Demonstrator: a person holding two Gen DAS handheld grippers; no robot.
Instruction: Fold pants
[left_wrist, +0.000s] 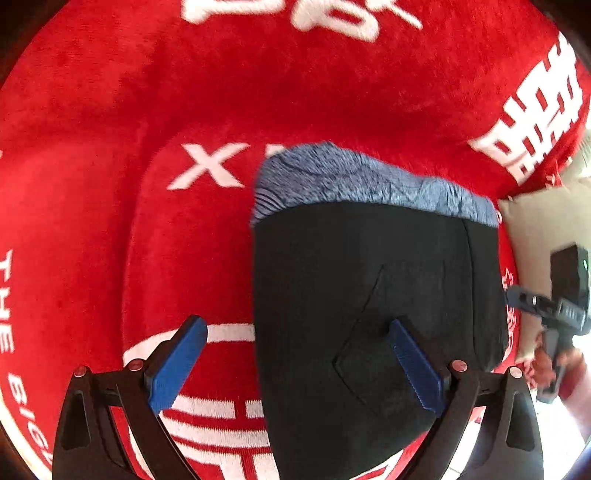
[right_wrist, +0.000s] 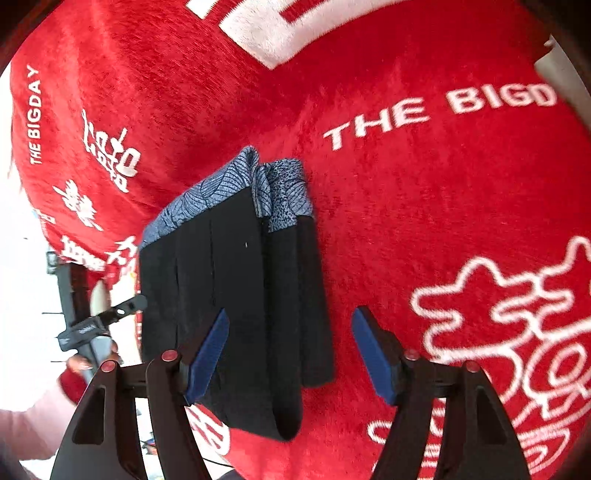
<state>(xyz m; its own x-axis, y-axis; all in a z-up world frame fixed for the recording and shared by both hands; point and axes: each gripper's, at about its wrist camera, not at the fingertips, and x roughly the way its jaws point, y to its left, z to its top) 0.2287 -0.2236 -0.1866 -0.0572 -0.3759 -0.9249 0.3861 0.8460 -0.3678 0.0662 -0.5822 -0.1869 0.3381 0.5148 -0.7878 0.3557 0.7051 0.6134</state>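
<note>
The pants (left_wrist: 369, 277) lie folded into a compact black stack on a red plush blanket (left_wrist: 147, 110), their blue patterned waistband (left_wrist: 351, 177) at the far end. My left gripper (left_wrist: 297, 365) hangs open above the stack's near left edge. One blue pad (left_wrist: 177, 365) is over the blanket and the other over the black cloth. In the right wrist view the pants (right_wrist: 229, 277) show several stacked layers. My right gripper (right_wrist: 291, 360) is open and straddles their near right edge, with nothing pressed between its pads.
The blanket (right_wrist: 406, 203) carries white lettering and drawings and spreads wide around the pants. It ends close beside the pants, where a cream cushion (left_wrist: 535, 221) and pale floor show. A person's hand (right_wrist: 85, 363) is at that edge.
</note>
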